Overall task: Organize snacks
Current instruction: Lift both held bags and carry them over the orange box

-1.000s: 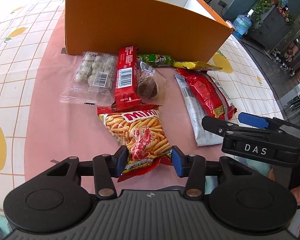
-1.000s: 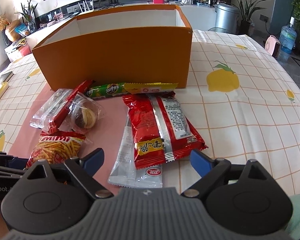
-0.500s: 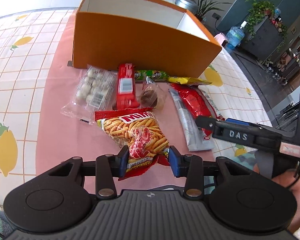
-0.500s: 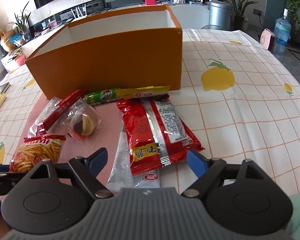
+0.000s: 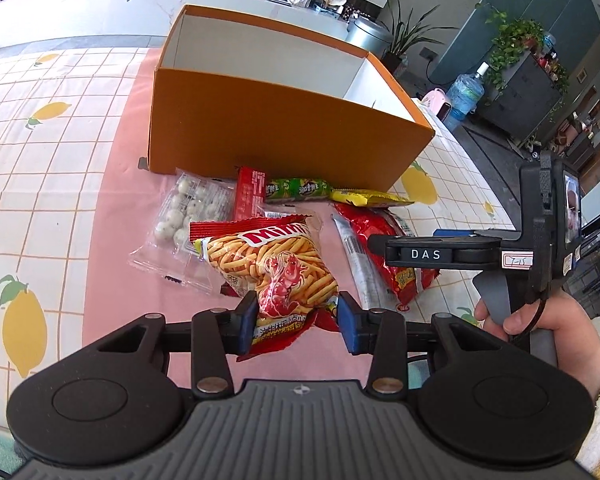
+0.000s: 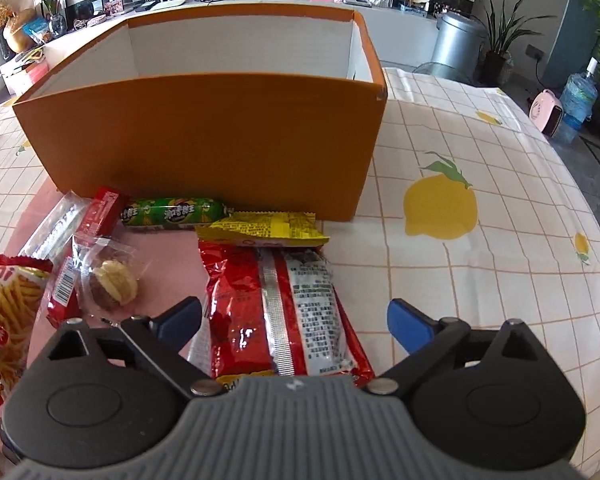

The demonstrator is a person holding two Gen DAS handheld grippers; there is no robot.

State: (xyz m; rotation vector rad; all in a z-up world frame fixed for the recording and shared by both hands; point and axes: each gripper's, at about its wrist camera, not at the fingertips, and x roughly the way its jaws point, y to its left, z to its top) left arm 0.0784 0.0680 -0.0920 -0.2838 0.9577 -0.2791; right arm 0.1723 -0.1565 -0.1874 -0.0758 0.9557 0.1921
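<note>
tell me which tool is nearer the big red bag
Right. The right tool has its open blue pads on either side of the red bag, right above it. The left tool is off to the side, gripping the chips bag.

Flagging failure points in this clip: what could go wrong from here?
1. The left gripper pinches only the bottom edge of the chip bag; it may slip or swing into the box wall.
2. The open right gripper straddles the red packet, which overlaps a white packet and might drag it.
</note>
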